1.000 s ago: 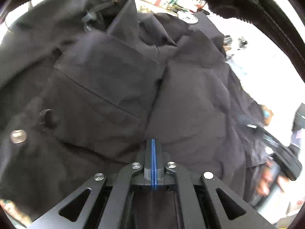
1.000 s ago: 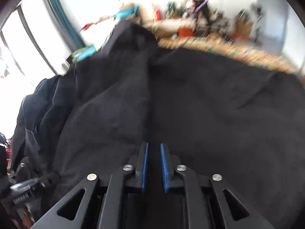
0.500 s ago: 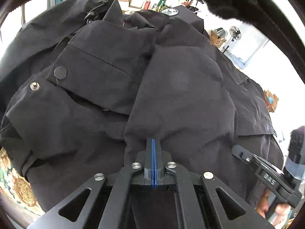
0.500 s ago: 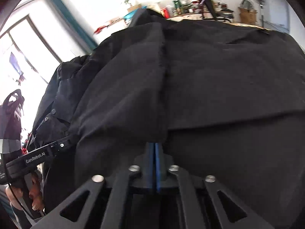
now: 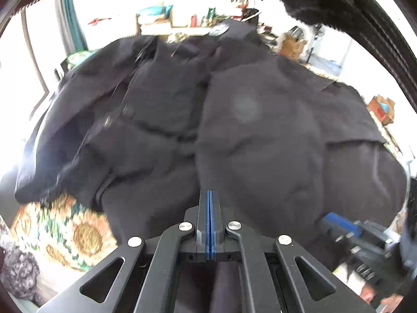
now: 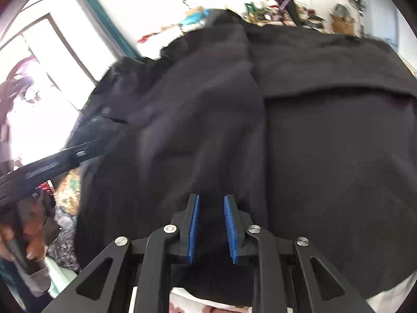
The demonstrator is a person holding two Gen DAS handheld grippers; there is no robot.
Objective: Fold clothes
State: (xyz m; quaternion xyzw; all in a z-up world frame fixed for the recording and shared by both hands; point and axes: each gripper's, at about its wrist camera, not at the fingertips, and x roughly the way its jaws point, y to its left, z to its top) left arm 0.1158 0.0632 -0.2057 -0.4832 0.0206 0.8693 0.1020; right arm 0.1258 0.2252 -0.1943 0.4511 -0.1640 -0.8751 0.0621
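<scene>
A black jacket (image 5: 255,130) with flap pockets and snap buttons lies spread over a patterned surface and fills both views (image 6: 299,135). My left gripper (image 5: 209,195) is shut on the jacket's near edge, its blue pads pressed together. My right gripper (image 6: 211,203) has its blue pads apart at the jacket's near hem, with dark cloth between and under them. The right gripper also shows low at the right of the left wrist view (image 5: 359,237). The left gripper shows at the left of the right wrist view (image 6: 52,164).
A sunflower-patterned cloth (image 5: 78,234) covers the surface under the jacket. A grey fuzzy item (image 5: 18,266) lies at the lower left. Cluttered shelves (image 5: 182,23) and a window with a teal curtain (image 6: 104,26) stand behind.
The right gripper's pads were pressed together half a second ago and now stand apart. Both views have pulled back, so more of the jacket and the sunflower cloth show.
</scene>
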